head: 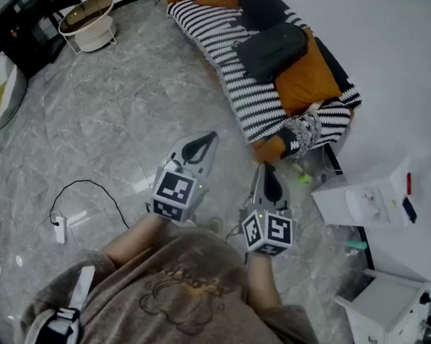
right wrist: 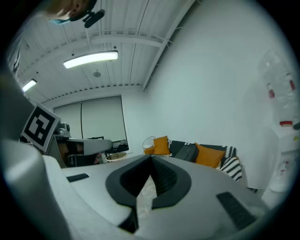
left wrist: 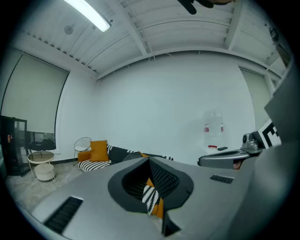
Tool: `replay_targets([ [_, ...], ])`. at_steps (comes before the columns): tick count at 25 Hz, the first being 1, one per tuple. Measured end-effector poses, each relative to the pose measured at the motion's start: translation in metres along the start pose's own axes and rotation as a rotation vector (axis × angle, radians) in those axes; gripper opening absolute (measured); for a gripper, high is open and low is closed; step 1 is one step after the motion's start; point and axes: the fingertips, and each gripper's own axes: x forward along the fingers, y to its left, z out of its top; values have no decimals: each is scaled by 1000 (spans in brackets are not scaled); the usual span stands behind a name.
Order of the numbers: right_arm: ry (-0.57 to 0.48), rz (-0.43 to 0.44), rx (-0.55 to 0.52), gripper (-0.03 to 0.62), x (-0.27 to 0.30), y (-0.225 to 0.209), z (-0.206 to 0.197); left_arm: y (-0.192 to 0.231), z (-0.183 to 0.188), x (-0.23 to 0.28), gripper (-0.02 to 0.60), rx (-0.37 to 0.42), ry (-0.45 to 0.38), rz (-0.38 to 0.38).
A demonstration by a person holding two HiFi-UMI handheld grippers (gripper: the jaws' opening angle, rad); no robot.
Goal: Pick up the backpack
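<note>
A: Where is the backpack?
B: One o'clock in the head view: a soft, dark lump on the striped sofa, straps hidden.
A: The grippers?
B: Left gripper, right gripper: smooth grey jaws clenched, empty.

Sofa right half hidden behind left gripper; white table items too small to tell.

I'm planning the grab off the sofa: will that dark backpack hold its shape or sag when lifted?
The backpack looks like soft fabric, slumped beside the orange cushion, so it will probably sag when lifted. It lies fairly flat, so it is likely lightly filled. On the striped sofa, it should not roll.
</note>
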Motion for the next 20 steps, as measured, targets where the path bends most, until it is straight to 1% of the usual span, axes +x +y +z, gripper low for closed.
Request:
replay_targets([
  [8,-33,-19,12,6,13,13,-2,21,-7,1,1,-8,0,-25],
  [12,-48,-24,16,6,23,19,-7,33,-13,5,1,1,3,-49],
  [16,-56,-27,-8,6,36,24,-9,50,-13,11,1,4,6,-53],
  [20,-58,-37,-25,6,53,21,-5,64,-8,29,1,9,-12,-50],
])
